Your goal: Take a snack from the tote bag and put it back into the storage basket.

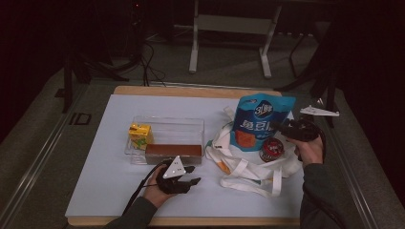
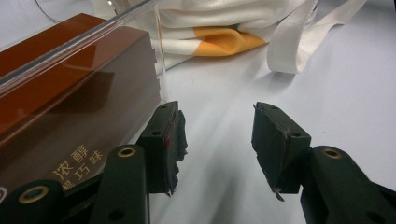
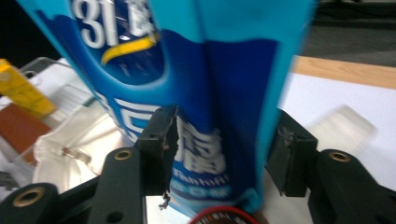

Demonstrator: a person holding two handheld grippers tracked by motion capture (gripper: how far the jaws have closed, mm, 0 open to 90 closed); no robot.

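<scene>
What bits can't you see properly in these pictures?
- Blue snack bag: blurred in the right gripper view, its top cut off by the edge.
- Red-lidded can: label too small in the high view.
- Brown box: its gold writing is cut off by the left gripper view's bottom edge.
- Tote bag: the blue bag hides its inside.

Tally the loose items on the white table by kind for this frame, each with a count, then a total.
Blue snack pouch: 1
Round red-lidded tin: 1
White cloth tote bag: 1
Clear plastic bin: 1
Yellow carton: 1
Brown chocolate box: 1
Total: 6
</scene>
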